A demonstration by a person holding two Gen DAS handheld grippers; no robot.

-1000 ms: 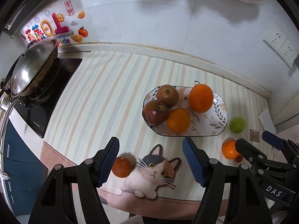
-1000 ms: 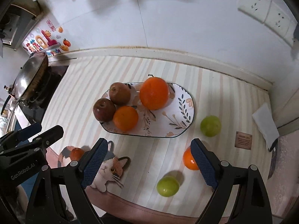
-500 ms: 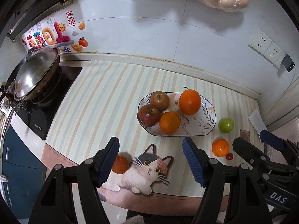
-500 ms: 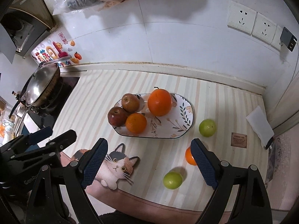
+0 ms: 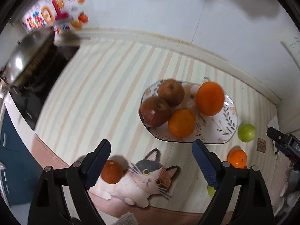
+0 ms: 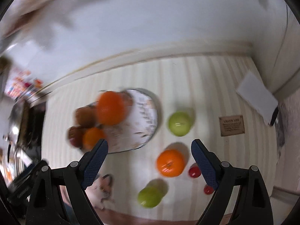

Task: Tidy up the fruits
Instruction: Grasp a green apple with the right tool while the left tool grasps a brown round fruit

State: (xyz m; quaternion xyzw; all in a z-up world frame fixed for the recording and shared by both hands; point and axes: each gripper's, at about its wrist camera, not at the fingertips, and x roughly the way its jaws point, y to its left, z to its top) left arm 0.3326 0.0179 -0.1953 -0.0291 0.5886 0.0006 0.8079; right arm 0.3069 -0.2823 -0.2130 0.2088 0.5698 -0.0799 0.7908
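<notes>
On the striped counter mat (image 5: pixel 105 86) the fruit sits in two groups. The patterned plate (image 5: pixel 227 125) carries two reddish apples (image 5: pixel 154 111), touching each other, with a big orange (image 5: pixel 210 98) at the back and a smaller orange (image 5: pixel 181 121) at the front, pressed against the nearer apple. Loose fruit lies around it: a green apple (image 6: pixel 179 123) just beside the plate's right end, a mandarin (image 6: pixel 170 162) nearer to me, a second green apple (image 6: pixel 151 196) closer still, and two small red fruits (image 6: pixel 194 171) beside the mandarin. Off to the left, a dark orange tangerine (image 5: pixel 112 171) rests on the edge of the cat picture (image 5: pixel 148 181) printed on the mat.

My left gripper (image 5: pixel 151 165) hangs above the mat with its fingers spread wide and nothing between them; its left blue pad (image 5: pixel 97 163) appears right beside the tangerine. My right gripper (image 6: pixel 149 165) is also spread wide and empty, with the mandarin framed between its fingers, nearer the right one. The right wrist view is blurred, so the plate there is smeared.

A steel wok (image 5: pixel 26 56) sits on the black hob (image 5: pixel 37 97) at far left, under colourful wall stickers (image 5: pixel 54 16). A small brown label (image 6: pixel 231 125) and a white pad (image 6: pixel 256 97) lie at far right.
</notes>
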